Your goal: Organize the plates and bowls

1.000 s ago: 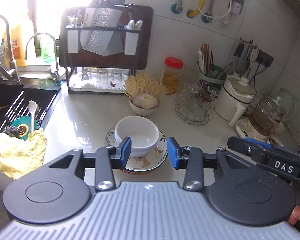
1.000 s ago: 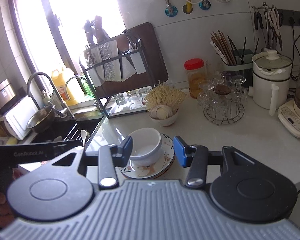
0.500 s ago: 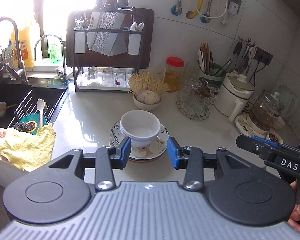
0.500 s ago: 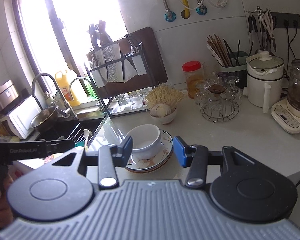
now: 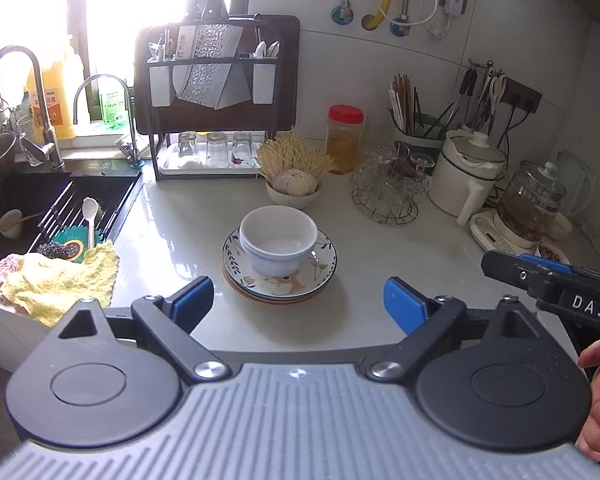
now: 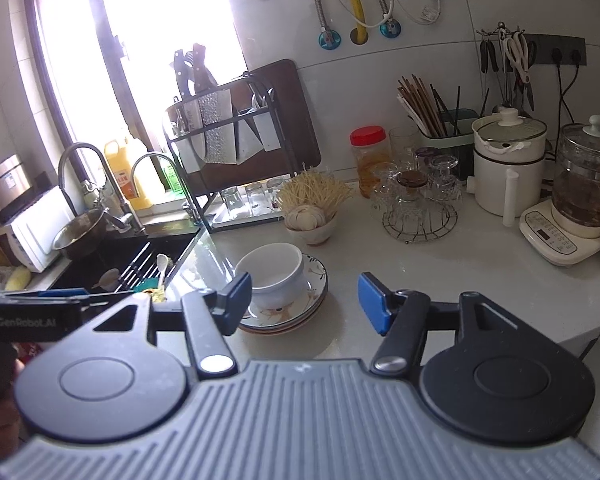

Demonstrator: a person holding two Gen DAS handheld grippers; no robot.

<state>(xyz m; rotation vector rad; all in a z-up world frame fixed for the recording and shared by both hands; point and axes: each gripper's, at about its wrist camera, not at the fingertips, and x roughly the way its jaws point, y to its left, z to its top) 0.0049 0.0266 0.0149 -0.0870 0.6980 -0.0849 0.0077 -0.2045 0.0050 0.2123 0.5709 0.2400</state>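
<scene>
Two stacked white bowls [image 5: 278, 240] are seen on a pile of floral plates [image 5: 320, 276], perhaps three, mid-counter. Both jaws have just been opening: the left gripper [image 5: 298, 300] is spread wide, the right gripper [image 6: 306, 300] about halfway, nothing gripped.

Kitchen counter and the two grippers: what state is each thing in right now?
white bowl: upright, empty, stacked on the plates
plates: stacked on the counter
left gripper: open, just widened, nothing between its fingers
right gripper: open, just widened, holding nothing
red-lidded jar: closed
glasses: upside down on the rack tray
</scene>
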